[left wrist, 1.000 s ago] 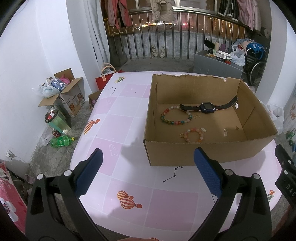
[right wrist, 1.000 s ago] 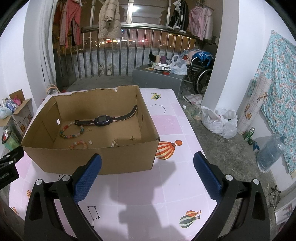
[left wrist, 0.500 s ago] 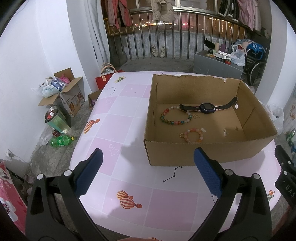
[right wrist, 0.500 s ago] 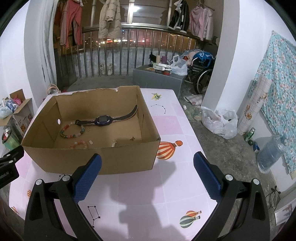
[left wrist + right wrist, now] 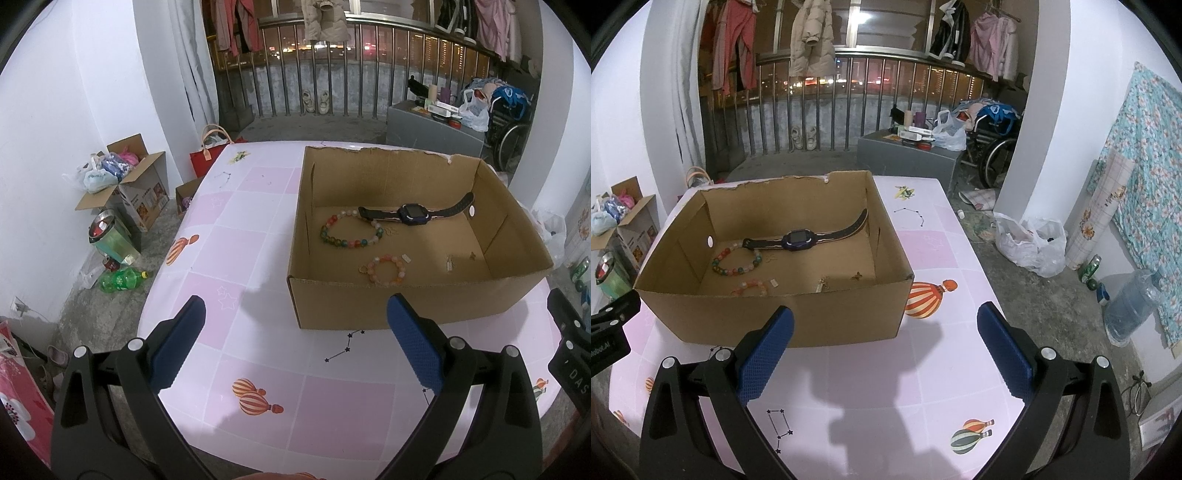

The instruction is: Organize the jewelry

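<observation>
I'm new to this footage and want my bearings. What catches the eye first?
An open cardboard box sits on a pink table printed with balloons. Inside lie a dark smartwatch, a multicoloured bead bracelet beside it, and a pink bead bracelet nearer the front wall. The left gripper and right gripper hover open, holding nothing.

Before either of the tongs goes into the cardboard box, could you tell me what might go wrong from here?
1. The watch strap lies over the multicoloured bracelet; lifting one may drag the other.
2. The small earrings sit close to the box's near wall, likely awkward for wide pads.
3. The open left tongs and right tongs could nudge the light-looking box.
</observation>
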